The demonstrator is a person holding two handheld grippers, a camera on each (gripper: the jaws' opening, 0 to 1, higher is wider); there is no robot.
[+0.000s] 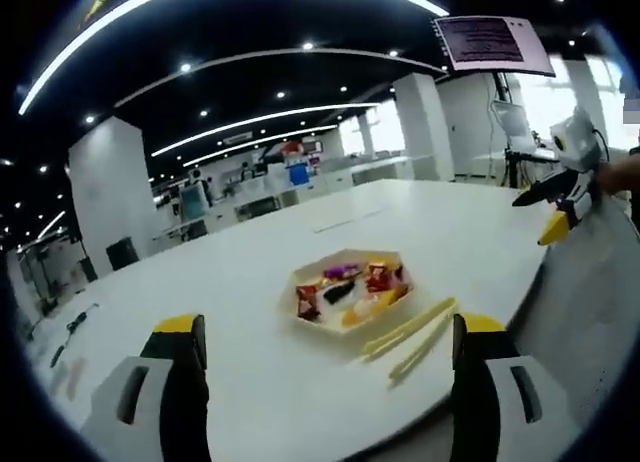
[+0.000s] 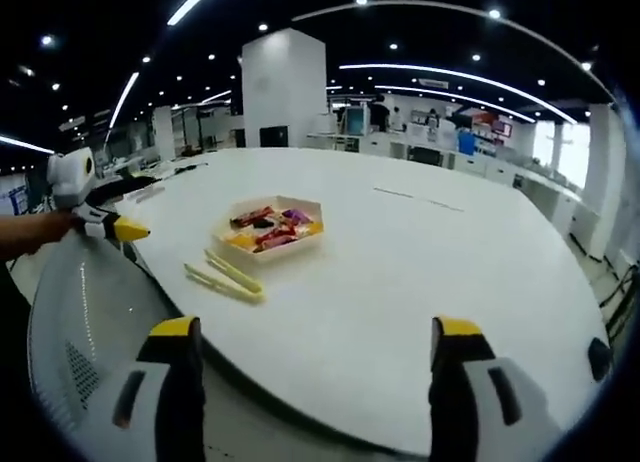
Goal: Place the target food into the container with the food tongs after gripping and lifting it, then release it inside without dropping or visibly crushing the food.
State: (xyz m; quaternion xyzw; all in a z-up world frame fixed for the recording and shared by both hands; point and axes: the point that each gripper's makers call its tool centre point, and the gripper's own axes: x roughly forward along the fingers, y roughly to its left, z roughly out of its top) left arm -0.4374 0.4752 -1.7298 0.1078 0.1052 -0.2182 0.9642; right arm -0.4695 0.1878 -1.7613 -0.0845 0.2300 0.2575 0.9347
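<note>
**Both claws wide apart above the table, tongs and tray untouched**

While the left claw (image 1: pixel 325 357) hangs released over the near edge of the smooth white table (image 1: pixel 250 272), its two jaws, white with yellow tips, stand wide apart and hold nothing. Ahead of it sits a shallow hexagonal tray (image 1: pixel 350 290) with pale walls, filled with small wrapped foods in red, purple, orange and yellow. Just beside the tray, on the table, lie the pale yellow tongs (image 1: pixel 410 334), two long thin arms joined at one end.

In the right gripper view the right claw (image 2: pixel 315 367) is likewise released and empty, well apart from the tray (image 2: pixel 272 227) and the tongs (image 2: pixel 225 278). The left claw (image 2: pixel 128 230) enters that view from the left, held by a hand above the grey mesh back of a chair (image 2: pixel 90 332).
</note>
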